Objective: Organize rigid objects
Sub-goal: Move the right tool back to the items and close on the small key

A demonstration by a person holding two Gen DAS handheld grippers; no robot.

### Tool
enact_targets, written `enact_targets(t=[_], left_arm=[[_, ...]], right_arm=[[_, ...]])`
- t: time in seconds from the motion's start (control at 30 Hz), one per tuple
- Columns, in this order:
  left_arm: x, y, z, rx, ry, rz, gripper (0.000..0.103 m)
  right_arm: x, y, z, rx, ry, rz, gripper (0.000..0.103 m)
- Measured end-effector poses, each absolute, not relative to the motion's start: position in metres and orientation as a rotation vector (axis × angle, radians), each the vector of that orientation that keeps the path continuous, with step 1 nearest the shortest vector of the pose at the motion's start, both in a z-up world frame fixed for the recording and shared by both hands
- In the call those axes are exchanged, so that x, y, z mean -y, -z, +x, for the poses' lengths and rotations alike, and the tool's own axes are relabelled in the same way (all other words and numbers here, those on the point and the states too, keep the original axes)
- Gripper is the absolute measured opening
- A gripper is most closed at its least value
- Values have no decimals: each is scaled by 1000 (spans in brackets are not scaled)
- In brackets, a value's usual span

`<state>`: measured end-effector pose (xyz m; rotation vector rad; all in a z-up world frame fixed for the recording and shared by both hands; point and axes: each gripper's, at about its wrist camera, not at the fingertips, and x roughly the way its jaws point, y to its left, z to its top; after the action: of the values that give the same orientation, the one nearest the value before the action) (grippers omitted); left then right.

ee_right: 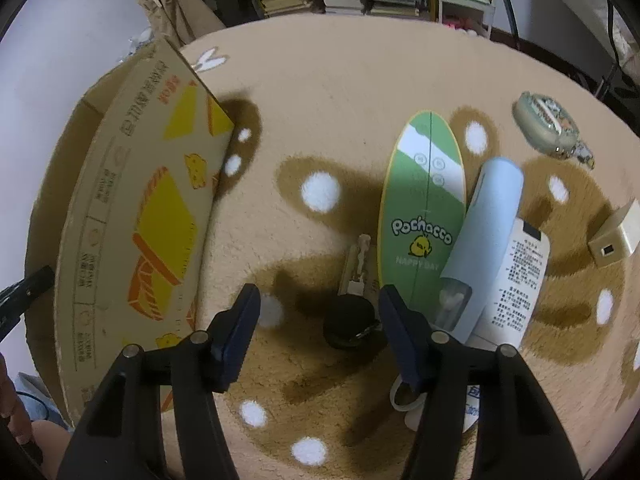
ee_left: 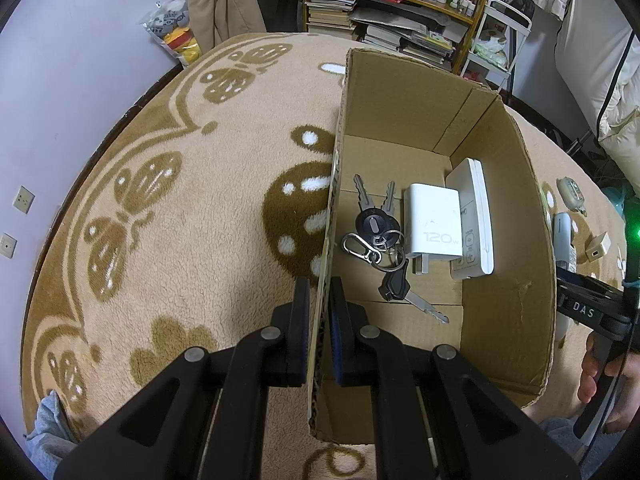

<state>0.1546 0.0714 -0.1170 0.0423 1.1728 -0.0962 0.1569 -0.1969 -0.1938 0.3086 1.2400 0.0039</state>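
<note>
Over on the brown-patterned fleece blanket, our right gripper has its jaws released around a black-headed key. Left gripper is clenched on the open cardboard box wall. Next we probably squeeze, then lift it in.

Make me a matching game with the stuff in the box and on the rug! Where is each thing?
Things:
1. bunch of keys
2. white charger
3. green oval case
4. left gripper

Places:
A. lying on the rug beside a pale blue tube
B. clamped on the cardboard box wall
C. on the box floor, left of the charger
D. in the box, beside a white remote

Pairs: 1-C, 2-D, 3-A, 4-B
</note>
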Motion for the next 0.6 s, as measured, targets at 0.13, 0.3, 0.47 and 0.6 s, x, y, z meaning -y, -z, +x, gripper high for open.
enact_targets(t=[0.13,0.3,0.47,0.6], left_arm=[[-71,118,154,-1174,97,41,10],[-71,118,154,-1174,96,44,10],[-71,119,154,-1176,96,44,10],[-71,119,154,-1177,96,45,10]], right_arm=[[200,197,158,-1245,8,308,66],[195,199,161,-1267,8,270,66],[186,202,158,-1271,12,225,62],[187,202,155,-1277,58,192,39]])
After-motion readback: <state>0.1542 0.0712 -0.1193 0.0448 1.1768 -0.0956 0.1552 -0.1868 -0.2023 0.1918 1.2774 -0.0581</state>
